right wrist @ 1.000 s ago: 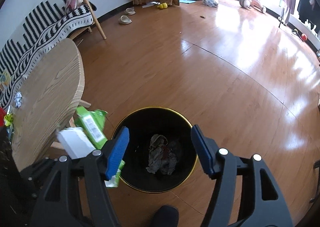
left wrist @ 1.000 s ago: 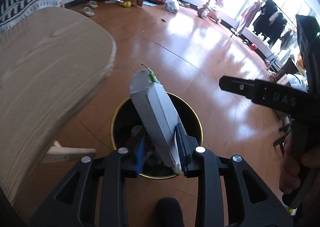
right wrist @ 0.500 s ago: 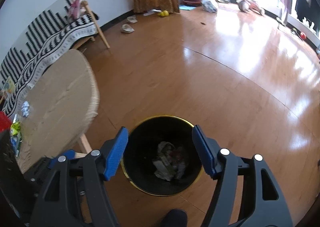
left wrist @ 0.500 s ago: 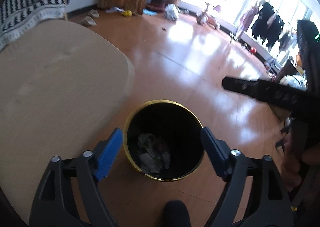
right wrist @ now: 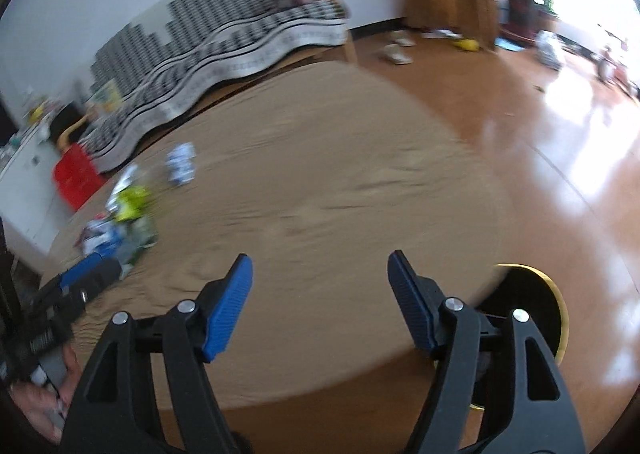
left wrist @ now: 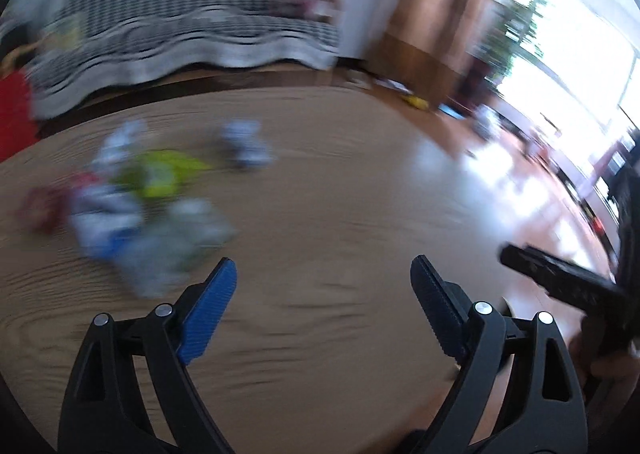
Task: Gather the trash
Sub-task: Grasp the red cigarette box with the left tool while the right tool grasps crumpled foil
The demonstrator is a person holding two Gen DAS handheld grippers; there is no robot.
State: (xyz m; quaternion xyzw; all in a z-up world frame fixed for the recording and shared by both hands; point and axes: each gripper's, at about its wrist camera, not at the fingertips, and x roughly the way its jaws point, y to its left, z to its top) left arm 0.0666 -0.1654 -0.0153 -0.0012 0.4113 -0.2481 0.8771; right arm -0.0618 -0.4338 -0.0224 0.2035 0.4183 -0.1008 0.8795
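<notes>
Nearest us, our left gripper (left wrist: pixel 322 280) is spread wide with nothing between its blue pads, its jaws having just been opening; our right gripper (right wrist: pixel 320 274) is likewise released and empty. Both hang over the wooden table (right wrist: pixel 340 158). We judge this the return leg, heading for more rubbish. Next we need to pick one piece from the trash pile (left wrist: pixel 140 198) on the table's far left and line a gripper up on it. The bin (right wrist: pixel 532 306) sits beside the table, half hidden under its edge. Motion blur smears the pile, so we cannot tell the pieces apart.
</notes>
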